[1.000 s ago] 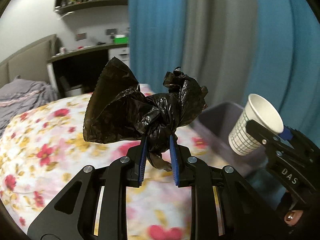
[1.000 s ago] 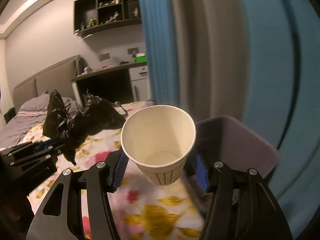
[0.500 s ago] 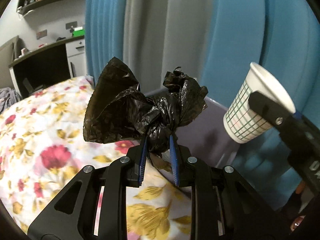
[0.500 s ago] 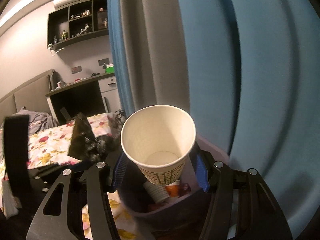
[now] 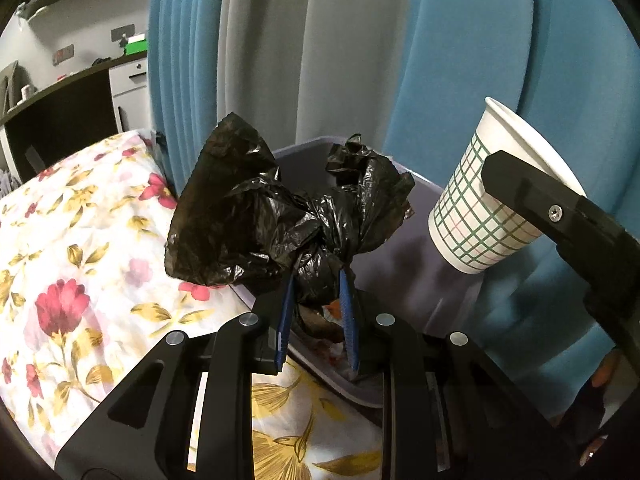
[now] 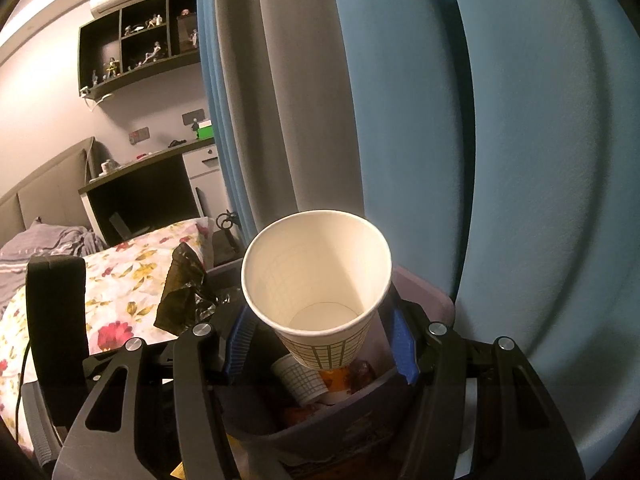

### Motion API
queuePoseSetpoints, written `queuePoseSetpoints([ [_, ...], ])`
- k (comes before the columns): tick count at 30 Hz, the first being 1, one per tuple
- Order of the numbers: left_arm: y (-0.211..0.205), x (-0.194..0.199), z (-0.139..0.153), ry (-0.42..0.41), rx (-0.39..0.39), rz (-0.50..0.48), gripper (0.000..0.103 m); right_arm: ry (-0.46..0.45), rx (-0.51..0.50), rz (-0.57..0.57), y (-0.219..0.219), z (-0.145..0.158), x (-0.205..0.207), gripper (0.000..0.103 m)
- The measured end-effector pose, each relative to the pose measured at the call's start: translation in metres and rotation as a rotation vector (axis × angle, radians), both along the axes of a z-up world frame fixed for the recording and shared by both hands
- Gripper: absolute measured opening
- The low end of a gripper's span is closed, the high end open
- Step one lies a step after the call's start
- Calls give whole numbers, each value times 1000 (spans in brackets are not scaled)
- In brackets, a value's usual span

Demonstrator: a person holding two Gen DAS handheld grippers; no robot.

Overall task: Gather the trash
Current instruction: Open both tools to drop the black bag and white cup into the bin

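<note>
Left fingers (image 5: 316, 296): pinched on black bag (image 5: 280, 216), lower centre.
Right fingers (image 6: 320, 340): clamped round paper cup (image 6: 316, 280).
Advice: both were best released squarely over bin (image 6: 420, 292).

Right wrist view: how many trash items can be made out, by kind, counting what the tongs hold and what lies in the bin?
Paper cups: 2, one held, one in the bin
Black bags: 1
Orange scraps in the bin: 1, kind unclear
Total: 4 that can be made out; more may lie hidden.
</note>
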State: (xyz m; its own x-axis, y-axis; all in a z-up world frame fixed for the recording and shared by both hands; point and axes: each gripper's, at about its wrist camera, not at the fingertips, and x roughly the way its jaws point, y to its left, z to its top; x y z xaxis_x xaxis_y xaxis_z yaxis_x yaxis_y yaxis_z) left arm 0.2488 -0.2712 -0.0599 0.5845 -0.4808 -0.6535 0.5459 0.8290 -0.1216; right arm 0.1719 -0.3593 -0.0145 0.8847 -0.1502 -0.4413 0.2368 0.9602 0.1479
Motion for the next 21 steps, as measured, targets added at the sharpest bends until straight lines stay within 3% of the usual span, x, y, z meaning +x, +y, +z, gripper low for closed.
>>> queuePoseSetpoints([
  [5, 2, 4, -6, 25, -21, -11, 25, 6, 9, -2, 0, -1, 4, 58],
  [7, 4, 4, -7, 15, -22, -24, 34, 12, 10, -1, -1, -2, 7, 58],
  [11, 16, 1, -6, -13, -20, -15, 71, 42, 30, -1, -2, -9, 14, 59],
  [17, 64, 3, -5, -19, -43, 115, 78, 115, 87, 8, -4, -29, 28, 61],
  [21, 95, -10, 5, -90, -44, 212, 89, 150, 91, 23, -1, -39, 34, 62],
])
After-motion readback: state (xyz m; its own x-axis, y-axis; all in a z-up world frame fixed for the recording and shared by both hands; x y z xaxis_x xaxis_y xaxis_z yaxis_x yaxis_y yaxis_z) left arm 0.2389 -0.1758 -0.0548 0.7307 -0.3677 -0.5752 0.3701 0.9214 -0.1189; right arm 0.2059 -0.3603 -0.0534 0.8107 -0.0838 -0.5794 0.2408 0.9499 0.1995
